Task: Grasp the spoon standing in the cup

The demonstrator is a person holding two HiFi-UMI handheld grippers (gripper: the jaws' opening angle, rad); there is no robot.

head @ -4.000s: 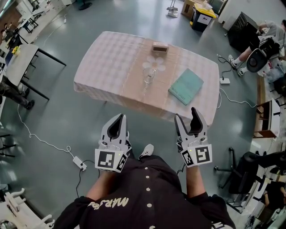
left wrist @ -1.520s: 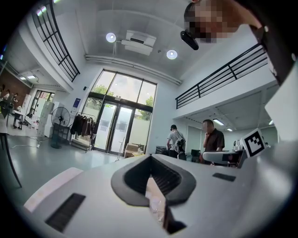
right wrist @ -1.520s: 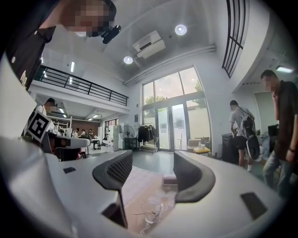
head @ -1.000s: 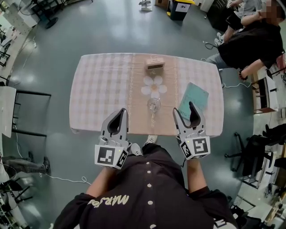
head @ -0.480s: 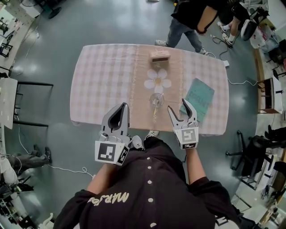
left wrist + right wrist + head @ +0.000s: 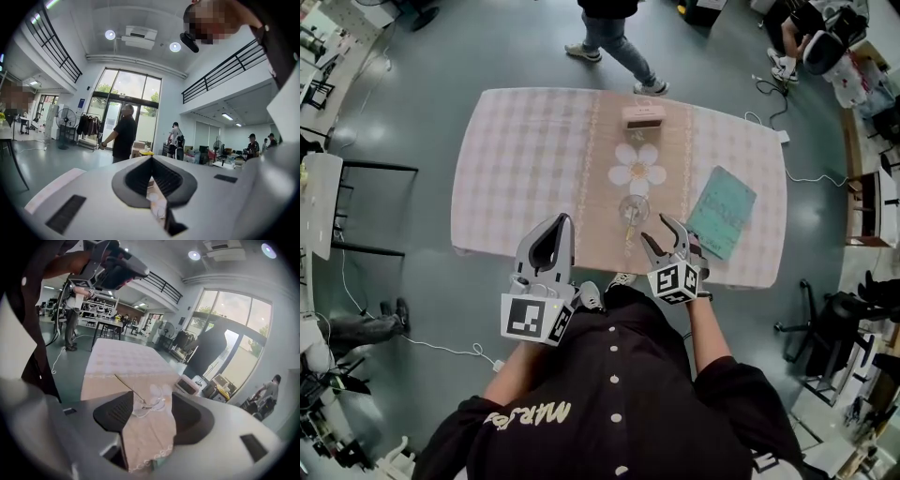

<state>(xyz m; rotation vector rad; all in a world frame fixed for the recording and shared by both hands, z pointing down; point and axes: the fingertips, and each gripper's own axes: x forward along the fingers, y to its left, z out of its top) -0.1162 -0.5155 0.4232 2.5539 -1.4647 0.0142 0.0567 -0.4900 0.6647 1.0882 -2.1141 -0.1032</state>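
Observation:
A clear glass cup point(image 6: 634, 207) stands on the tan runner point(image 6: 602, 234) near the table's front edge. A thin spoon point(image 6: 628, 231) stands in it, its handle leaning toward me. My right gripper point(image 6: 657, 231) is open just right of the cup and a little nearer to me, angled toward it. In the right gripper view the cup point(image 6: 153, 398) and spoon handle point(image 6: 125, 382) show between the spread jaws of the right gripper point(image 6: 150, 414), still ahead of the pads. My left gripper point(image 6: 560, 225) hovers shut left of the runner; in its own view the left gripper point(image 6: 151, 159) holds nothing.
A pink checked cloth point(image 6: 516, 159) covers the table. A small box point(image 6: 643, 115) and a flower doily point(image 6: 637, 167) lie on the runner behind the cup. A teal book point(image 6: 722, 213) lies to the right. A person's legs point(image 6: 614, 37) pass beyond the far edge.
My right gripper has swung left and forward, closing in on the cup and spoon. The left gripper has hardly moved. A person has walked leftward along the table's far side.

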